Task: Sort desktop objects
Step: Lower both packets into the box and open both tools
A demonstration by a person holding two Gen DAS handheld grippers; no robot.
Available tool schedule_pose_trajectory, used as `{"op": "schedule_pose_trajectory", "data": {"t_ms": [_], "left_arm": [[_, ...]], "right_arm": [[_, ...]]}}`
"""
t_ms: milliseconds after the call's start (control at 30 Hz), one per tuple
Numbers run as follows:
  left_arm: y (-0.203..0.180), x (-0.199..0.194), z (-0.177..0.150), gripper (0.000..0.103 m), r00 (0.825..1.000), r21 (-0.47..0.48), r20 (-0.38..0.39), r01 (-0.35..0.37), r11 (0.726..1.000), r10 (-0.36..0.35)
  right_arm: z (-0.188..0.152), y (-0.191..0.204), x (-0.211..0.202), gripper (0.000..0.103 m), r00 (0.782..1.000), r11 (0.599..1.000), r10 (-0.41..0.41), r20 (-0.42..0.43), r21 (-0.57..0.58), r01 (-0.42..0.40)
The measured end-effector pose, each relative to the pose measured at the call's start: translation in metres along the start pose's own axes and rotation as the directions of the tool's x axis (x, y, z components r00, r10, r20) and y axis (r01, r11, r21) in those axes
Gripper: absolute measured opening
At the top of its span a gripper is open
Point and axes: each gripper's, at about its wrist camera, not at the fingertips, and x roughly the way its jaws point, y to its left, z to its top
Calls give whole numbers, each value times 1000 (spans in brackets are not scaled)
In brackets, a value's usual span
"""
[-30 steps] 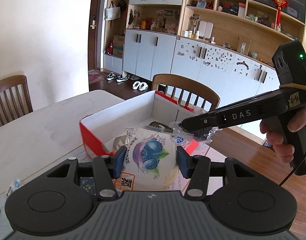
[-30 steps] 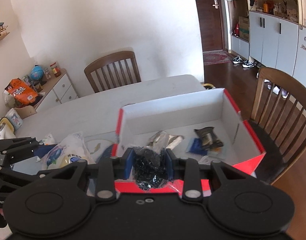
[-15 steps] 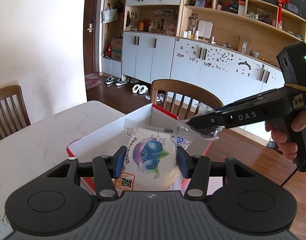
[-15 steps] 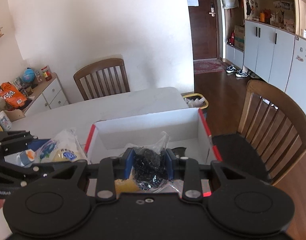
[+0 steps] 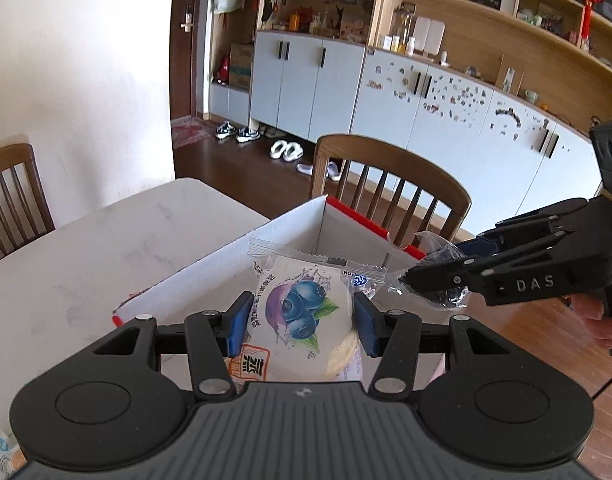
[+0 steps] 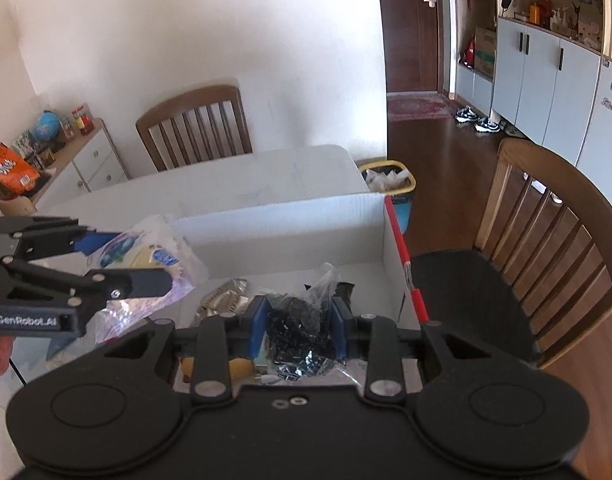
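My left gripper [image 5: 302, 326] is shut on a white snack packet with a blueberry picture [image 5: 302, 316] and holds it above the near edge of a white box with red sides [image 5: 290, 232]. The packet also shows in the right wrist view [image 6: 146, 256]. My right gripper [image 6: 298, 324] is shut on a clear bag of small black pieces [image 6: 296, 328] and holds it over the box [image 6: 306, 220]. From the left wrist view that gripper [image 5: 429, 280] reaches in from the right with the bag [image 5: 441, 276].
Several wrapped items lie on the box floor [image 6: 226, 300]. The white table [image 5: 86, 252] runs left and far. Wooden chairs stand beyond the box [image 5: 389, 188], at the far side [image 6: 194, 128] and at the right [image 6: 545, 248]. A yellow bin [image 6: 387, 180] stands on the floor.
Both grippers have risen and moved forward over the box with their loads still held. The box now sits lower and nearer in both views.
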Motion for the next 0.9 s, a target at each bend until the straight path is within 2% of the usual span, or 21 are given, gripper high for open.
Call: {"op": "schedule_pose_trajectory", "data": {"t_ms": [300,667,900], "left_arm": [[-1,45,7,52,997,22,-71,3,1000,-2],[1,87,4,52,988,65,-149,-18,998,27],[-5,104,3,52,981,123,-189,-19,992,42]], "right_arm": [[2,-6,31,33,998,998,-27,-54,-52,24],[-3,-8,57,32,989,987,-8,-149,-160,-16],[-9,-11,70,32,978,981,11,-207,-186,-50]]}}
